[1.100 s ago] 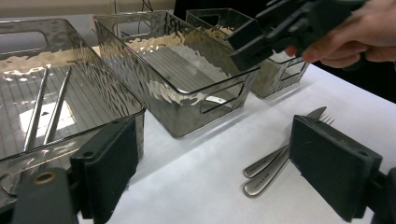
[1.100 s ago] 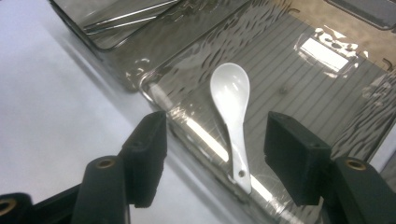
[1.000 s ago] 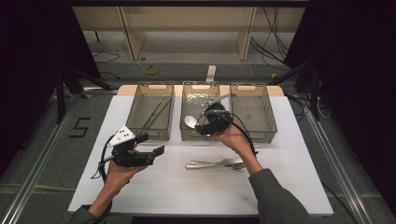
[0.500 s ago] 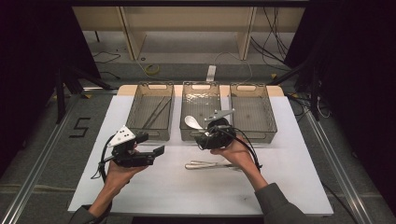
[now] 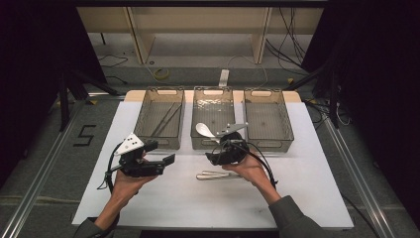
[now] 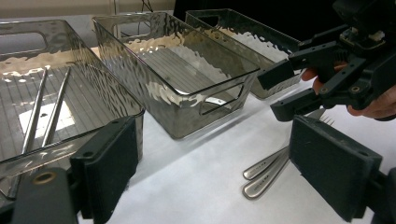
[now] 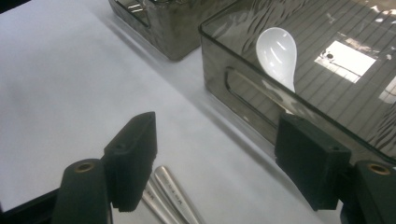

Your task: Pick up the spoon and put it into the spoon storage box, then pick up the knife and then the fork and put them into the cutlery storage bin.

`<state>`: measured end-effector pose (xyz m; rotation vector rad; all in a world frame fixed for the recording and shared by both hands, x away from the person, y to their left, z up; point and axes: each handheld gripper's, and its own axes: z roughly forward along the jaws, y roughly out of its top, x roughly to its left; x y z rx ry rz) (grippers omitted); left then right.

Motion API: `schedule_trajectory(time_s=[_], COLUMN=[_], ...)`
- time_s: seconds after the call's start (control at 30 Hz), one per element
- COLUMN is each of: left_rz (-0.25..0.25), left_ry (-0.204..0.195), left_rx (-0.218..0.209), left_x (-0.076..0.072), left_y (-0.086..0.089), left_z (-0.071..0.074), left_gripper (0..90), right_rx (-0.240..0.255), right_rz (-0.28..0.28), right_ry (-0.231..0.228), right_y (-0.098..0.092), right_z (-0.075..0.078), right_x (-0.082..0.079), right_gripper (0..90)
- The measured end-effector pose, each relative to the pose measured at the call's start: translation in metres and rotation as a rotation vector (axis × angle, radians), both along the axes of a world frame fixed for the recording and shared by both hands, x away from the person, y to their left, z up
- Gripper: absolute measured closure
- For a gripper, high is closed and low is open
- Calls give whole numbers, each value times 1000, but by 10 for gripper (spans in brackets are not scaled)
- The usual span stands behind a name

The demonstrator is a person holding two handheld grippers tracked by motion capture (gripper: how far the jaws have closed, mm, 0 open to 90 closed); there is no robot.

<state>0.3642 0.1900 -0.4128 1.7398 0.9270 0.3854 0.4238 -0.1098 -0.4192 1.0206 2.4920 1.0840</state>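
Observation:
A white spoon point(image 5: 204, 130) point(image 7: 278, 53) lies in the middle smoky bin point(image 5: 213, 145) point(image 7: 243, 79), bowl toward its left front. Two steel utensils point(image 5: 218, 174) point(image 6: 264, 170) point(image 7: 170, 193) lie side by side on the white table in front of that bin. My right gripper point(image 5: 212, 156) point(image 7: 219, 163) point(image 6: 280, 91) hovers just above their handles, close to the bin's front wall. Its jaws have just been opening and stand open with nothing between the pads. My left gripper point(image 5: 161, 152) point(image 6: 219, 154) is held open and empty in front of the left bin point(image 5: 159, 147).
The left bin point(image 6: 60, 140) holds two thin metal rods point(image 6: 46, 107). The right bin point(image 5: 270, 141) point(image 6: 261, 46) looks empty. The three bins stand in a row across the far half of the white table point(image 5: 188, 208). Dark floor and cables surround it.
My right gripper has drawn back from over the middle bin toward the near side and sunk toward the utensils. The spoon stays in the bin. My left gripper has not moved.

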Motion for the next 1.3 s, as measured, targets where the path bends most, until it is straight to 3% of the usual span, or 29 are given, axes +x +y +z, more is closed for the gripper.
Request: schedule_trajectory(time_s=[0.6, 1.07, 1.17, 1.3], left_rz=[2, 3, 2, 1], left_ry=[1, 3, 2, 2], left_rx=[-9, -11, -7, -8], left_x=[-1, -1, -1, -1], left_y=[1, 1, 1, 1], left_z=[0, 0, 0, 0], left_gripper=[155, 155, 155, 155], right_rx=[-18, -1, 1, 2], right_rz=[-4, 5, 3, 5], right_ry=[65, 118, 124, 115], right_y=[4, 8, 8, 10], right_z=[-25, -33, -34, -36], right_x=[4, 5, 6, 6], right_gripper=[291, 282, 321, 437])
